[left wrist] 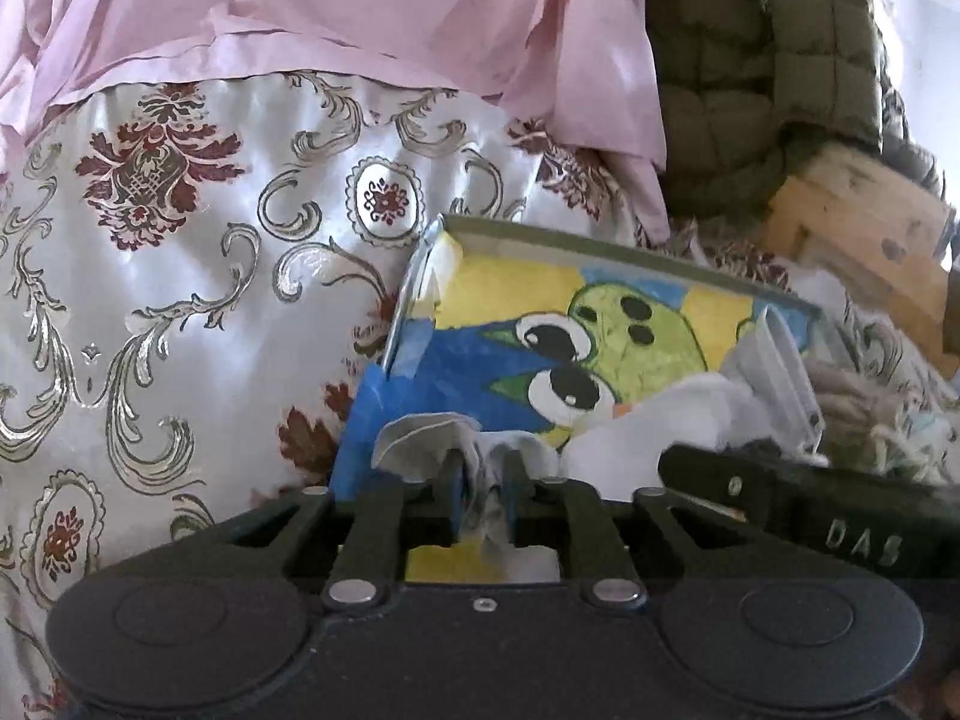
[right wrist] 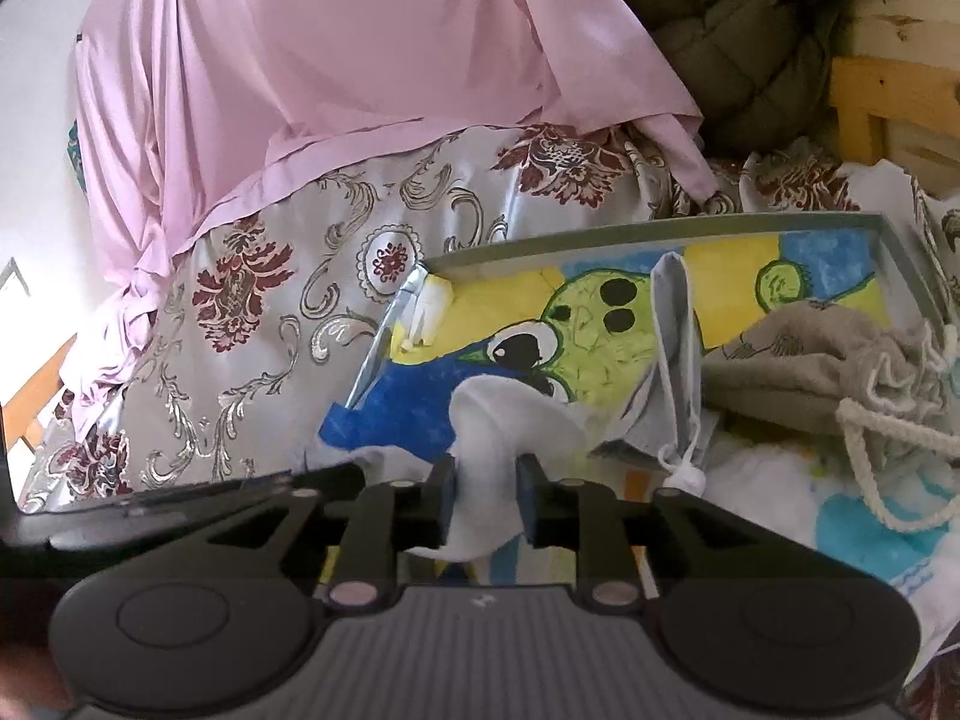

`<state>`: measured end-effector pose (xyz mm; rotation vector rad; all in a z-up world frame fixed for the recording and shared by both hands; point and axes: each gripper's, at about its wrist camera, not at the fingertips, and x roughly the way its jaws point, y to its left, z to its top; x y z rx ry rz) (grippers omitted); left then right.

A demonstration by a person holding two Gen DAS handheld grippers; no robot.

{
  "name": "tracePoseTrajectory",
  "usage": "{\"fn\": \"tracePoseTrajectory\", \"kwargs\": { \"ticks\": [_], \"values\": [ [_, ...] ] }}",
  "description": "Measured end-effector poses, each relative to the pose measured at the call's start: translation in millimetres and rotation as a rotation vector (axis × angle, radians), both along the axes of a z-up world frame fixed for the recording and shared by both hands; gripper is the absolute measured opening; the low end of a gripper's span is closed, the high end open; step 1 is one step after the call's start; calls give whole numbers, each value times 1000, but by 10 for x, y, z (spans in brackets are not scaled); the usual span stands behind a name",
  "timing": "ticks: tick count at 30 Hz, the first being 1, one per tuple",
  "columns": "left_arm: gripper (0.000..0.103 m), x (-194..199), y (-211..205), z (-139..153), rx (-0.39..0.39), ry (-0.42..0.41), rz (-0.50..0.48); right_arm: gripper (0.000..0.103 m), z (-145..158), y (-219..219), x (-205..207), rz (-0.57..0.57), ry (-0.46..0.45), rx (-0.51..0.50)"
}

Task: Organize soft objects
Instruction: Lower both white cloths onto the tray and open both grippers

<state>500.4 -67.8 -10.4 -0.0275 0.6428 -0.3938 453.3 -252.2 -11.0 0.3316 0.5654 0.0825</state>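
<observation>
Only one piece of lettering reads clearly: raised capitals "DAS" moulded into the black body of the right gripper (left wrist: 864, 534), seen at the right edge of the left wrist view. Near the bottom right corner of the right wrist view, a white cloth with blue patches (right wrist: 870, 516) carries some small bluish print, but it is too blurred and small to make out. Nothing else bears readable words, numbers or signs.

Bed, floral satin cover (left wrist: 180, 252): pink sheet (left wrist: 360, 6), painted tray (right wrist: 690, 228), olive jacket (left wrist: 750, 60).
</observation>
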Motion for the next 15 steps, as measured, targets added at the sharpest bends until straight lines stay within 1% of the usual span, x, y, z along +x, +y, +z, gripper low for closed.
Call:
{"fn": "tracePoseTrajectory", "kwargs": {
  "ticks": [1,3,5,8,9,11,13,15],
  "values": [
    [18,-11,-11,-13,6,3,1,36,4,-5,2,-4,1,-7],
    [20,-21,-27,-31,18,9,0,39,14,-16,8,-7,13,-15],
    [29,-35,-32,-34,33,10,5,47,32,-30,-1,-9,19,-22],
    [36,-48,-7,-11,34,11,19,52,71,-43,-39,-10,9,-49],
    [39,-55,5,3,32,9,26,53,82,-49,-58,-10,6,-59],
    [49,-79,39,40,20,3,40,55,111,-69,-102,-8,-3,-68],
    [55,-112,78,84,-3,-2,53,58,146,-94,-148,-4,-14,-67],
    [58,-151,109,138,-24,-7,64,62,197,-116,-205,-1,-29,-75]
  ]
}}
